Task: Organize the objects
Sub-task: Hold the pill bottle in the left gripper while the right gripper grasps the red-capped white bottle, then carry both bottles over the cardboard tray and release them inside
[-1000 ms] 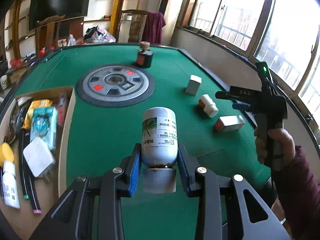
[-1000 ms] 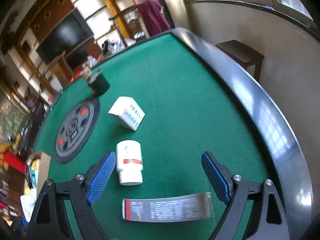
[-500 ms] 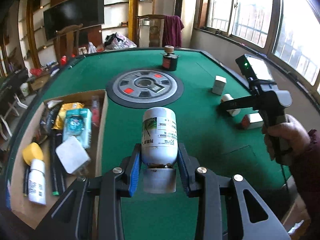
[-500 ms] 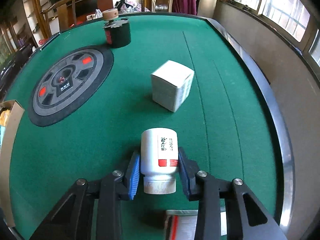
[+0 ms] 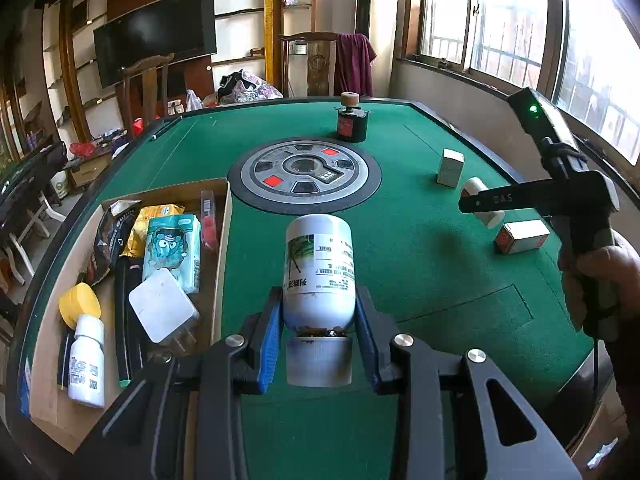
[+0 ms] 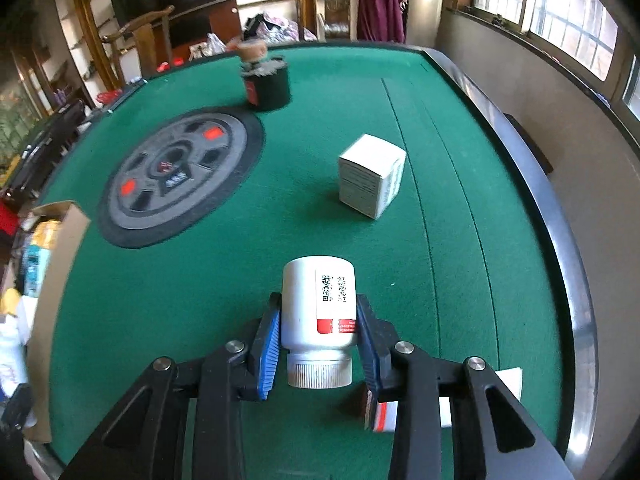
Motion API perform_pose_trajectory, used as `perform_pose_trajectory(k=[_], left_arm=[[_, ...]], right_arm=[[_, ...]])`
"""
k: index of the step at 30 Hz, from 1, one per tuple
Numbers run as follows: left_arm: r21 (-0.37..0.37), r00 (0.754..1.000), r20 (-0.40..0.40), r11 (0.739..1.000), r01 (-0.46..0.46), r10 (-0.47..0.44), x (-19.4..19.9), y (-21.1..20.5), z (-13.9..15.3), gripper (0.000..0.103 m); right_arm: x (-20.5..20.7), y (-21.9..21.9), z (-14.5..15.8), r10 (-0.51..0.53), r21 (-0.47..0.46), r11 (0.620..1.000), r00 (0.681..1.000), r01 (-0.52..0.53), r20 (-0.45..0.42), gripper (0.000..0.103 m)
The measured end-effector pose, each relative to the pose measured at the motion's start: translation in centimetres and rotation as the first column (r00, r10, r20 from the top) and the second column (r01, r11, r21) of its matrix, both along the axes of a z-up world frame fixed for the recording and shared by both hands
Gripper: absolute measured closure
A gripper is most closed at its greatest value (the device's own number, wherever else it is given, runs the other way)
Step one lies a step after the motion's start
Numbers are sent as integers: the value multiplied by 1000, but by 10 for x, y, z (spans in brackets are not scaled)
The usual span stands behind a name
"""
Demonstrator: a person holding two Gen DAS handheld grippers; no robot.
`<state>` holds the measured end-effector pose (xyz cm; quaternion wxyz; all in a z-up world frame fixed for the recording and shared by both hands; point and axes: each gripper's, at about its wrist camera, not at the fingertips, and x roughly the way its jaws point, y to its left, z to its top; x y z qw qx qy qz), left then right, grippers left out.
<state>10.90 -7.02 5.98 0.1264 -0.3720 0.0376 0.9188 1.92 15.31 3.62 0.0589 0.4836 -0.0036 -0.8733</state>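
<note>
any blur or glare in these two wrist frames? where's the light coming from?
Left wrist view: sharp throughout, strong fisheye bending the green table; daylight from the windows, blown out at upper right. Right wrist view: motion blur smears the black jar and cardboard box on the left, while the held white bottle stays crisp; glare runs along the table rim.

The left gripper (image 5: 318,340) points forward, its blue-padded fingers (image 5: 269,346) pressed against both sides of a white bottle (image 5: 319,270) held cap toward the wrist. The right gripper (image 6: 318,344) is likewise clamped on a smaller white bottle (image 6: 318,308). The right hand (image 5: 600,280) wraps the pistol-style handle.
</note>
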Motion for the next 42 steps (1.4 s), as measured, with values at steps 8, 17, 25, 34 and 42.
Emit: perform_pose_trajectory(k=[8,17,25,34,42], left_arm=[[5,1000,-10,1000,-7,7,7,-5,3,70],[25,1000,-23,1000,-18,19,20,-16,7,70],[43,999,-33,999,-28,29,33,-29,9,70],[62,998,-43,997,-52,55,49,-47,10,70],[99,995,-32,991,-92,95,58,-75,9,70]], right_arm=[[15,-17,7,36,-61,997,999,-37,-9,66],[32,-41,22,77,-79,994,996,-80,-40,66],[53,-69,35,129,-82,987,989,-135,-75,65],[73,-103,44,201,-85,974,975,-209,-96,65],[86,-138,44,266,-102,956,960,-275,-92,65]])
